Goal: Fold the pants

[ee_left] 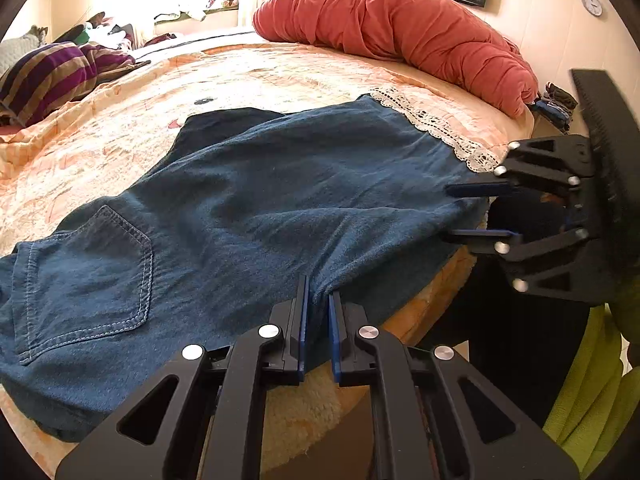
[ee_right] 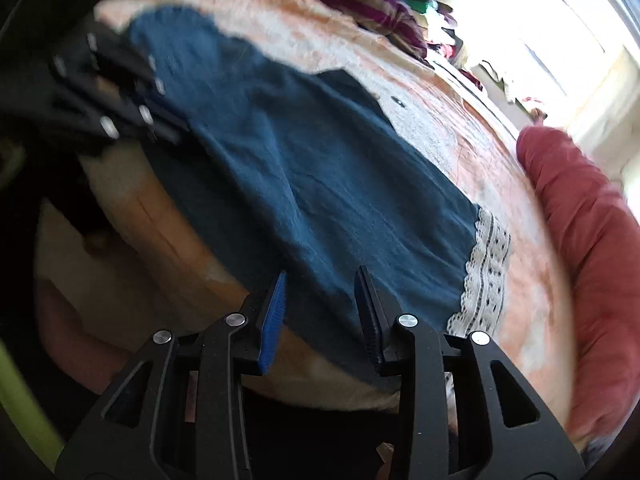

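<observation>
Dark blue pants [ee_left: 256, 200] with a white lace hem [ee_left: 432, 124] lie across the near edge of the bed, back pocket [ee_left: 92, 280] at the left. My left gripper [ee_left: 318, 300] is shut on a pinch of the pants' near edge. My right gripper [ee_left: 450, 212] is open at the hem end, its fingers either side of the fabric edge. In the right wrist view the right gripper [ee_right: 322, 284] is open over the pants [ee_right: 320, 160], with the lace hem [ee_right: 486, 272] to the right and the left gripper [ee_right: 168, 128] blurred at the far left.
The bed has a peach patterned cover [ee_left: 280, 76]. A rolled red duvet [ee_left: 400, 32] lies along the far side. A striped purple blanket [ee_left: 52, 76] sits at the far left. The person's green sleeve [ee_left: 592, 380] is at the lower right.
</observation>
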The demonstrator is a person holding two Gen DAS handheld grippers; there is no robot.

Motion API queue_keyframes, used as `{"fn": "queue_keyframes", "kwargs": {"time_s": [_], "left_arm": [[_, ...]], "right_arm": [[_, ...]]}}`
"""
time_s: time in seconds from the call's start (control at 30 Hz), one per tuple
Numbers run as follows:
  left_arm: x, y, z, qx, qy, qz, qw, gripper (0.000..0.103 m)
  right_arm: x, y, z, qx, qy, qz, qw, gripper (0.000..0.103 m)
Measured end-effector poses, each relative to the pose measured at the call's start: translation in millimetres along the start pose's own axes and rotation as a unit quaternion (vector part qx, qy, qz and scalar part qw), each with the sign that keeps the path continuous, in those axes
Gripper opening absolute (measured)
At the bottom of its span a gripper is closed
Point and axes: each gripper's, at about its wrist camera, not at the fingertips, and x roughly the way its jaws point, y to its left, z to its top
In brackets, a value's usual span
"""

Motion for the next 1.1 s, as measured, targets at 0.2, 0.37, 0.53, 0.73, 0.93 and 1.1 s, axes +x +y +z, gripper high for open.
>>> {"fn": "queue_keyframes", "kwargs": {"time_s": [0.2,0.37,0.53,0.73,0.93,1.1], "left_arm": [[-12,-3,-5,-0.003,0.007,-0.009,0.9999,0.008],[-7,-2,-10,-0.006,0.027,-0.008,0.9996,0.010],[-35,15,-15,-0.039,0.004,-0.017,0.9991,0.019],[-100,88,-27,-0.161,-0.070,0.088,0.9805,0.050],[-116,151,-47,-0.280,-0.067,0.164,0.9436,0.076],[-90,157,-45,-0.269,-0.024,0.221,0.9371,0.083]], "right_arm": [[-7,-7,-10,0.009,0.006,0.061,0.998,0.000],[5,-10,-12,0.024,0.028,0.072,0.997,0.009],[-17,-46,-27,0.114,-0.007,0.118,0.986,0.033],[-34,-114,-59,0.258,-0.042,0.071,0.962,0.038],[-25,-143,-65,0.328,-0.044,0.065,0.941,0.043],[-12,-140,-57,0.313,-0.025,0.054,0.948,0.044]]}}
